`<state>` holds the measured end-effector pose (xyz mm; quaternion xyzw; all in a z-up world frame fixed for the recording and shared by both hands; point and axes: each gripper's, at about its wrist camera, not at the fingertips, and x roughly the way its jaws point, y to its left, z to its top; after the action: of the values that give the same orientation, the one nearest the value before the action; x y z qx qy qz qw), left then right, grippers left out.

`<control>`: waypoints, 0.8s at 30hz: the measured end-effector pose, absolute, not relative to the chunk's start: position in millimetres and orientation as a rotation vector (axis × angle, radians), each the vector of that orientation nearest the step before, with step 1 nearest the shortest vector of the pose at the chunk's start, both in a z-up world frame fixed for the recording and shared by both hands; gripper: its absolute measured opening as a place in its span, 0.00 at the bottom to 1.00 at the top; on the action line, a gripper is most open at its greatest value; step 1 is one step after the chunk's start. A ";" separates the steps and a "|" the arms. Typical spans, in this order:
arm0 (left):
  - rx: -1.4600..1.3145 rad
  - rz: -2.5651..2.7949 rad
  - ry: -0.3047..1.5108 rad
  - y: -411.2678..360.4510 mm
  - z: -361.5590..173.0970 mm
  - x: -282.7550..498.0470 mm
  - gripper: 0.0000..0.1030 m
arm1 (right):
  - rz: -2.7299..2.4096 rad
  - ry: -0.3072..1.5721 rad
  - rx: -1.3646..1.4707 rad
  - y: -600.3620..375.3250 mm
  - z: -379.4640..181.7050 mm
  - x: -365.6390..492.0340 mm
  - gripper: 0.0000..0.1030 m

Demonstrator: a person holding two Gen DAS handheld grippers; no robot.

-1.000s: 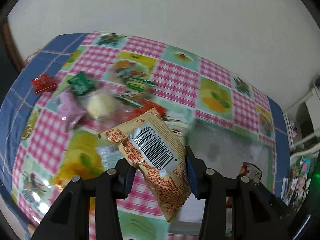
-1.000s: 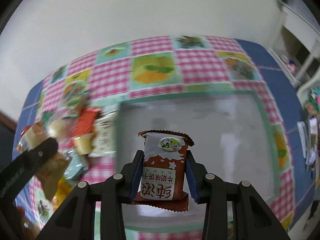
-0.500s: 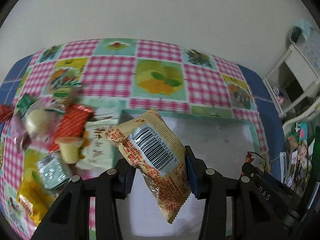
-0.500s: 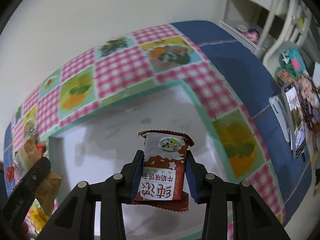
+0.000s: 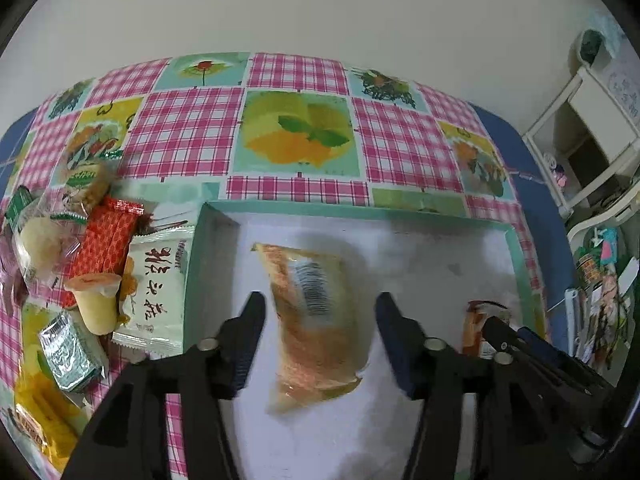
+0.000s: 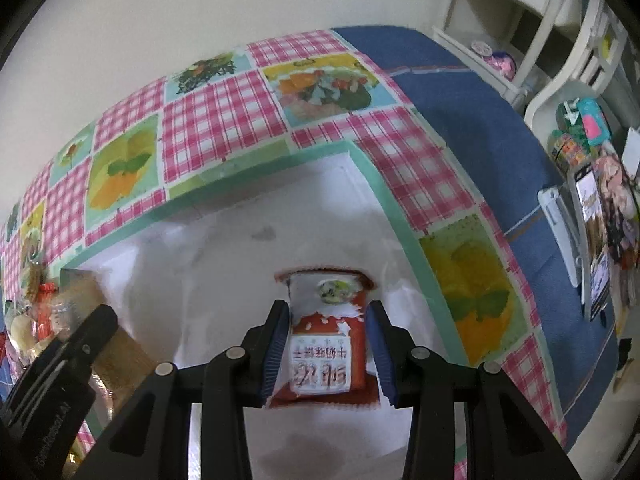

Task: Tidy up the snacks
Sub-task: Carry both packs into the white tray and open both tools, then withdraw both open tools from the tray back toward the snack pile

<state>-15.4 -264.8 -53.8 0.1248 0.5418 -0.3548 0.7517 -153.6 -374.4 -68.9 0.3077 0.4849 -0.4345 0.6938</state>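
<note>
Your left gripper has just been opening; its jaws now stand spread, and the tan barcode packet lies blurred between them, clear of both pads, over the white tray. Your right gripper pinches the red-and-white biscuit packet upright over the tray's right part. More snacks, among them a white sachet, lie heaped on the checked tablecloth left of the tray.

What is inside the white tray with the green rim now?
Inside the white tray with the green rim is a blurred orange barcoded snack packet. A red-and-white biscuit packet, clamped by the right gripper, covers some floor.
</note>
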 end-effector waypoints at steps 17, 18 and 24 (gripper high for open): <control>0.313 -0.527 1.131 -196.4 -14.8 5.4 0.92 | -0.900 1.073 0.615 -330.7 -39.3 -147.5 0.77; 0.314 -0.519 1.125 -192.8 -14.4 5.8 0.93 | -0.896 1.072 0.610 -328.6 -38.6 -147.1 0.78; 0.317 -0.477 1.087 -170.3 -11.5 7.2 0.96 | -0.864 1.059 0.612 -313.1 -38.3 -145.6 0.97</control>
<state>7.2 -170.3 -11.5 0.1489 0.5100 -0.2238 0.8171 -145.6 -313.1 -38.3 0.2783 0.4812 -0.3929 0.7326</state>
